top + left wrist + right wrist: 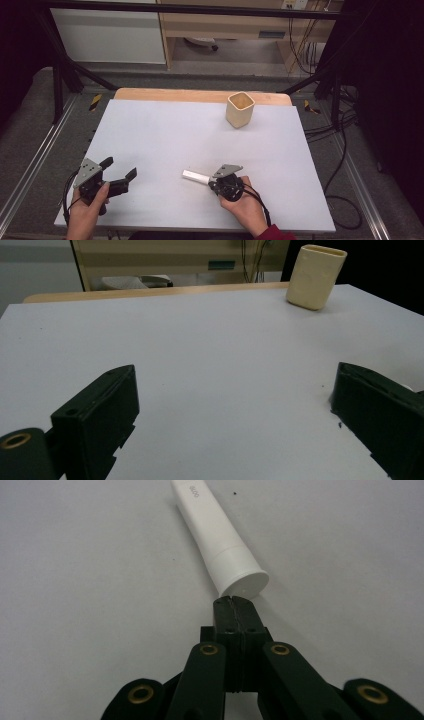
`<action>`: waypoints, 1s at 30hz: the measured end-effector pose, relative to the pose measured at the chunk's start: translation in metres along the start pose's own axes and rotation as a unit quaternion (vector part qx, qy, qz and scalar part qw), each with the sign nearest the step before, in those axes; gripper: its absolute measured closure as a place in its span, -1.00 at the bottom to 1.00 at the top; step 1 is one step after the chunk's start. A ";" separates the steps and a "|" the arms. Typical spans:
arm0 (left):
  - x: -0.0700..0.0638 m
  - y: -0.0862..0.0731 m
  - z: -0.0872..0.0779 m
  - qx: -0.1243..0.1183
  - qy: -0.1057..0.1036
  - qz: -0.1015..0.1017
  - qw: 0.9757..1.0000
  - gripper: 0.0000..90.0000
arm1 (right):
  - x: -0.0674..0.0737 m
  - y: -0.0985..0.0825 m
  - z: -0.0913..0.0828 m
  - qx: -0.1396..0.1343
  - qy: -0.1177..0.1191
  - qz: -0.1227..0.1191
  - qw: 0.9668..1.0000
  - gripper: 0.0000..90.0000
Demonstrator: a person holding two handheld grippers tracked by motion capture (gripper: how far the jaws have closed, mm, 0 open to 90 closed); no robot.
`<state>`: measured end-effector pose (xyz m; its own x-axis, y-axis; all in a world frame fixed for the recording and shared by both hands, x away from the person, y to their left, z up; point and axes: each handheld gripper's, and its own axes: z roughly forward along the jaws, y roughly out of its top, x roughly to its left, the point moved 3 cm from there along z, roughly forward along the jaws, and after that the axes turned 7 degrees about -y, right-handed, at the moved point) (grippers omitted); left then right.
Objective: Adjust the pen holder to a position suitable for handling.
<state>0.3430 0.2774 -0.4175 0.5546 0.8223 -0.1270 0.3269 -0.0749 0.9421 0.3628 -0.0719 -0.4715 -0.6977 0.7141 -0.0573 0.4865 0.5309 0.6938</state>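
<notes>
Two tongs | right tongs [232, 600] closed, tips at white tube [220, 545] cap

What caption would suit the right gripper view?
Shut black tongs meet the cap end of a white tube lying on the white table.

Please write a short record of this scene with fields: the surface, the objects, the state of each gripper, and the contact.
surface: white table
objects: white tube lying flat; beige cup upright near the far edge
left gripper: open, nothing between its jaws
right gripper: shut, holding nothing
contact: right gripper tips at the cap end of the tube, touching or nearly touching
</notes>
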 end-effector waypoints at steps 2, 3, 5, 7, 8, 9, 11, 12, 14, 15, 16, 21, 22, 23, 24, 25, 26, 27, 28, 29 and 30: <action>0.000 0.000 0.000 0.000 -0.001 0.001 1.000 -0.89 | 0.004 0.002 0.001 -0.001 0.003 -0.005 1.000 1.00; 0.000 0.000 0.000 -0.001 -0.001 0.001 1.000 -0.89 | 0.005 0.003 0.002 -0.002 0.003 -0.006 1.000 1.00; 0.001 0.000 -0.001 -0.001 0.000 0.000 1.000 -0.89 | 0.008 0.005 0.004 -0.003 0.007 -0.011 1.000 1.00; 0.001 0.000 -0.001 -0.001 0.000 -0.001 1.000 -0.89 | 0.011 0.006 0.005 -0.005 0.008 -0.017 1.000 1.00; 0.001 0.000 -0.001 0.000 0.000 -0.001 1.000 -0.89 | 0.012 0.007 0.006 -0.007 0.007 -0.019 1.000 1.00; 0.001 0.000 -0.001 -0.001 0.001 -0.001 1.000 -0.89 | 0.013 0.007 0.007 -0.008 0.008 -0.020 1.000 1.00; 0.000 0.000 -0.001 -0.002 0.000 0.000 1.000 -0.89 | 0.014 0.007 0.007 -0.010 0.008 -0.026 1.000 1.00; 0.000 0.000 -0.001 -0.001 0.000 0.000 1.000 -0.89 | 0.015 0.007 0.006 -0.009 0.010 -0.026 1.000 1.00; 0.000 0.000 -0.001 -0.001 -0.001 -0.001 1.000 -0.89 | 0.014 0.007 0.006 -0.009 0.009 -0.027 1.000 1.00; 0.000 0.000 -0.001 -0.001 -0.001 -0.001 1.000 -0.89 | 0.014 0.006 0.006 -0.011 0.009 -0.027 1.000 1.00; 0.000 0.000 -0.001 -0.001 -0.001 0.000 1.000 -0.89 | 0.014 0.006 0.006 -0.011 0.009 -0.027 1.000 1.00; 0.001 0.000 -0.002 -0.002 0.001 0.001 1.000 -0.89 | 0.013 0.006 0.003 -0.013 0.012 -0.026 1.000 1.00; 0.001 0.000 -0.003 -0.003 0.001 0.000 1.000 -0.89 | 0.012 0.006 0.003 -0.014 0.011 -0.028 0.999 1.00; 0.001 0.000 -0.003 -0.003 0.001 0.000 1.000 -0.89 | 0.012 0.006 0.003 -0.014 0.012 -0.029 0.999 1.00; 0.001 0.000 -0.003 -0.002 0.001 0.000 1.000 -0.89 | 0.012 0.006 0.002 -0.013 0.013 -0.029 0.999 1.00; 0.002 0.000 -0.003 -0.002 0.001 0.000 1.000 -0.89 | 0.012 0.005 0.002 -0.014 0.012 -0.028 0.999 1.00; 0.002 0.000 -0.003 -0.002 0.002 0.000 1.000 -0.89 | 0.012 0.005 0.002 -0.015 0.012 -0.028 0.999 1.00; 0.002 0.000 -0.003 -0.003 0.002 0.000 1.000 -0.89 | 0.012 0.005 0.002 -0.016 0.012 -0.027 0.999 1.00; 0.002 0.000 -0.003 -0.003 0.001 -0.001 1.000 -0.89 | 0.012 0.005 0.001 -0.015 0.012 -0.028 0.999 1.00; 0.001 0.000 -0.002 -0.003 0.001 -0.001 1.000 -0.89 | 0.012 0.005 0.001 -0.016 0.012 -0.027 0.999 1.00; 0.001 0.000 -0.002 -0.002 0.000 0.000 1.000 -0.89 | 0.012 0.004 0.001 -0.017 0.012 -0.028 0.999 1.00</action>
<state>0.3423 0.2795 -0.4167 0.5542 0.8227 -0.1263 0.3239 -0.0733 0.9432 0.3573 -0.0611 -0.4698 -0.7353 0.6730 -0.0800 0.4283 0.5529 0.7147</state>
